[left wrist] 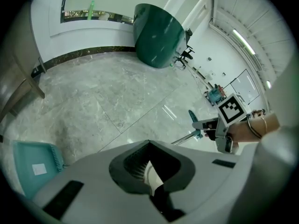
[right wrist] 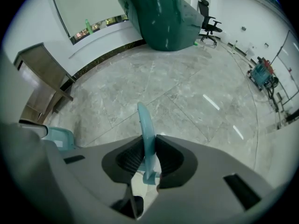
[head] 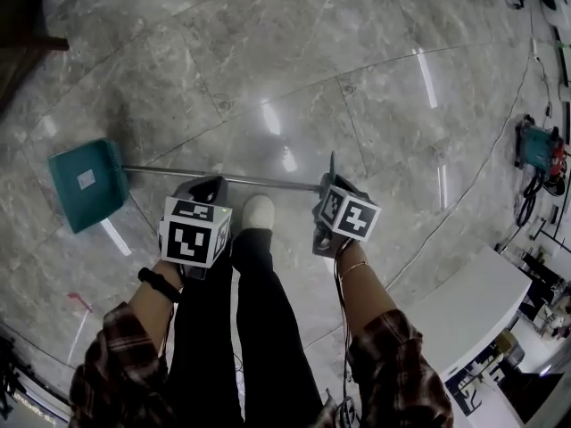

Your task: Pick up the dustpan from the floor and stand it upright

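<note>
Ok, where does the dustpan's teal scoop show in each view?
Head view: scoop at the left, mid-height.
Left gripper view: scoop at the lower left, partly behind the claw's body.
Right gripper view: scoop small, at the left, below mid-height.
Shared landmark: the teal handle tip, clamped in the right claw.

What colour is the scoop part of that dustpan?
The scoop is teal with a small pale label; clearest in the head view.

An office lobby, by the look: polished grey marble floor (right wrist: 187, 92), big dark-green curved reception desk (right wrist: 163, 17), black swivel office chair (right wrist: 208, 23).
</note>
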Available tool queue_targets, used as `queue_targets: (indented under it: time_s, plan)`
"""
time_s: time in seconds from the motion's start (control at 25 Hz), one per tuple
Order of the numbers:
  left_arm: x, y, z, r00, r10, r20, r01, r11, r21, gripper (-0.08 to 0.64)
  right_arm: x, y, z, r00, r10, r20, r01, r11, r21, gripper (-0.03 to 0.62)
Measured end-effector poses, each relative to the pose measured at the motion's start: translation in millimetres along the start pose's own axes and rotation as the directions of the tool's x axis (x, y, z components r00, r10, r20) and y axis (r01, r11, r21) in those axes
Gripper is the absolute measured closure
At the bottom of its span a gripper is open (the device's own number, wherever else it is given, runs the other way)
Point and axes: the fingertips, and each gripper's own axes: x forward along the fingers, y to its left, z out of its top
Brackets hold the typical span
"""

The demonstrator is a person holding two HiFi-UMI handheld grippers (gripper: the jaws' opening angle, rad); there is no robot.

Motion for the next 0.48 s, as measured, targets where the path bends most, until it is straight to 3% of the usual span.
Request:
queue_targets:
  time_s: [0.48]
  plan:
    - [-91.6, -50.0, 78.3, 0.994, 0.005, 0.111, -0.008, 1.000, 0.023, 0.558, -114.7, -9.4, 77.7, 0.993, -0.040, 0.112, 0.038, 0.999, 0.019, 0.499]
